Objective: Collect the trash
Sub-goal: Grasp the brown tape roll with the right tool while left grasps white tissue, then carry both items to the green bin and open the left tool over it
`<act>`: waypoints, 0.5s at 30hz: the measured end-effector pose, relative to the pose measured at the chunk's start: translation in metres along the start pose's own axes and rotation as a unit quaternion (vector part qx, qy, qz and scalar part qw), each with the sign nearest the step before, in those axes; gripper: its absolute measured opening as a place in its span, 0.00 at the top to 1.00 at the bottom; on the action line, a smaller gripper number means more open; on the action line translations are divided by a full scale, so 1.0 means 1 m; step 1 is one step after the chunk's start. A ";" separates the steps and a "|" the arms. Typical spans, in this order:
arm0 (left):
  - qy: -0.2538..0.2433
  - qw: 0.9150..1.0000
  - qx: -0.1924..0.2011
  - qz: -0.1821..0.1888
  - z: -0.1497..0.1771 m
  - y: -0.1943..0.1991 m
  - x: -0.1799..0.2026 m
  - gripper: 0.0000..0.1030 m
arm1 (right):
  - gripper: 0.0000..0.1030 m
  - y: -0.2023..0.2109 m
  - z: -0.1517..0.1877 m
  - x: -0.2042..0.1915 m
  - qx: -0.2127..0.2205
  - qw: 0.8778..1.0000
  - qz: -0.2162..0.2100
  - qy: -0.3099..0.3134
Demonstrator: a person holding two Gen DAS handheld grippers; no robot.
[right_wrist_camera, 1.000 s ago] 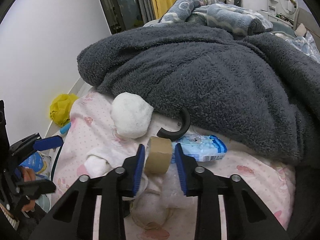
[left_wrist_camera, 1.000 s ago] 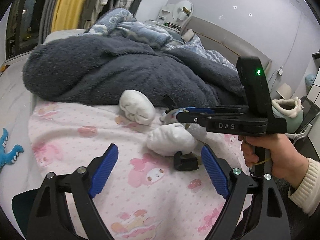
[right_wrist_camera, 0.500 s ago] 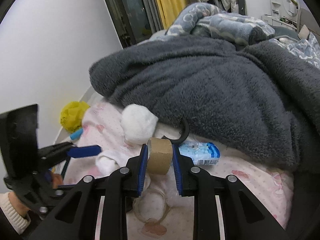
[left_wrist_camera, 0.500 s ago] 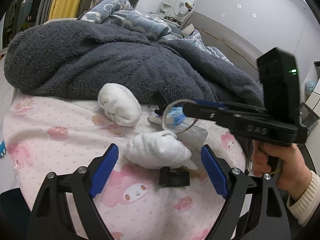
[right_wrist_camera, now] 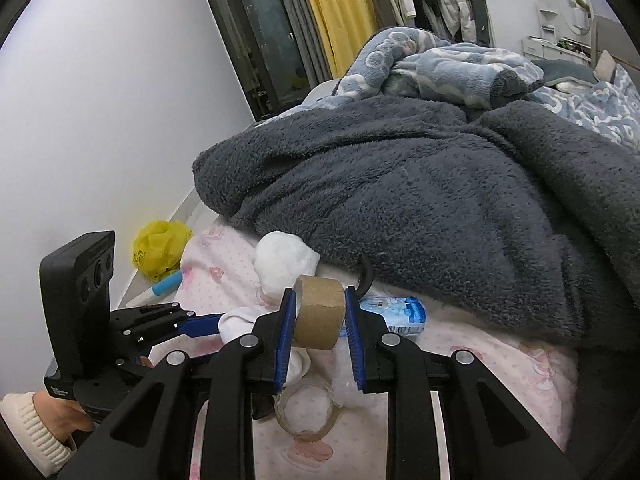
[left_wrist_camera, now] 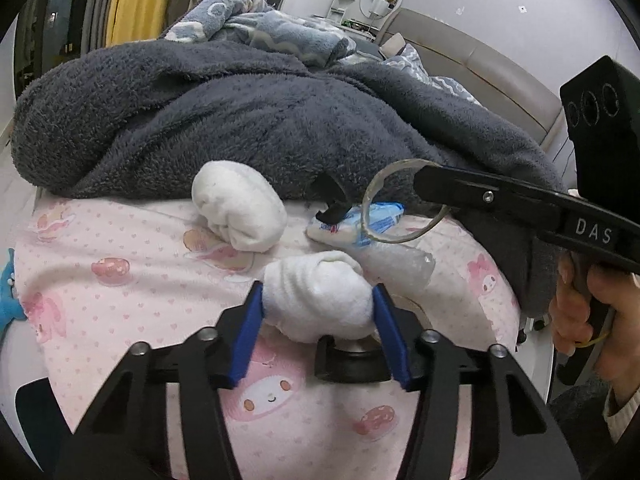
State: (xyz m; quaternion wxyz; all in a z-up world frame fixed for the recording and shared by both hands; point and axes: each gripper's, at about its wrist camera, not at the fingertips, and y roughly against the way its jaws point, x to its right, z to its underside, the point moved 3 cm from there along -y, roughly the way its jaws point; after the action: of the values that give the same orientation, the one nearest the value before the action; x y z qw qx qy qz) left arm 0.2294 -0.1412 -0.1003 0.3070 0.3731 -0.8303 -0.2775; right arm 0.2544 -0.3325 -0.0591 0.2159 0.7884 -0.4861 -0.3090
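Note:
My left gripper (left_wrist_camera: 318, 306) is shut on a white crumpled wad (left_wrist_camera: 320, 292) on the pink patterned bedsheet (left_wrist_camera: 120, 280). My right gripper (right_wrist_camera: 320, 312) is shut on an empty brown tape roll (right_wrist_camera: 320, 312) and holds it above the sheet; the roll shows as a ring in the left wrist view (left_wrist_camera: 404, 200). A second white wad (left_wrist_camera: 240, 206) lies by the blanket edge. A blue and white packet (left_wrist_camera: 360, 220) and a black hook (left_wrist_camera: 332, 200) lie beside it. Another tape ring (right_wrist_camera: 306, 412) lies under my right gripper.
A big dark grey fleece blanket (left_wrist_camera: 240, 120) covers the far bed, with a blue patterned blanket (left_wrist_camera: 260, 32) behind. A yellow bag (right_wrist_camera: 160, 248) sits on the floor by the wall. A blue plush toy (left_wrist_camera: 6, 304) lies left of the bed.
My left gripper moved forward and closed on the near white wad. My right gripper lifted the tape roll higher and back.

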 end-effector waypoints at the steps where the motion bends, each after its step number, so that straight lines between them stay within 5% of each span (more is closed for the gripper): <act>1: -0.002 1.000 0.003 -0.003 0.000 0.002 0.001 0.51 | 0.76 0.001 -0.001 -0.002 0.003 1.000 -0.001 0.000; 15: -0.010 0.995 0.071 -0.065 -0.010 0.055 0.004 0.58 | 0.76 0.010 0.001 -0.012 0.020 1.000 0.009 -0.020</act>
State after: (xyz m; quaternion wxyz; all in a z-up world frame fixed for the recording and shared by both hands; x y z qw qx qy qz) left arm 0.2096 -0.1153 -0.0543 0.2525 0.4439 -0.8253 -0.2409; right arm 0.2434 -0.3263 -0.0499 0.1928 0.7819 -0.5034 -0.3131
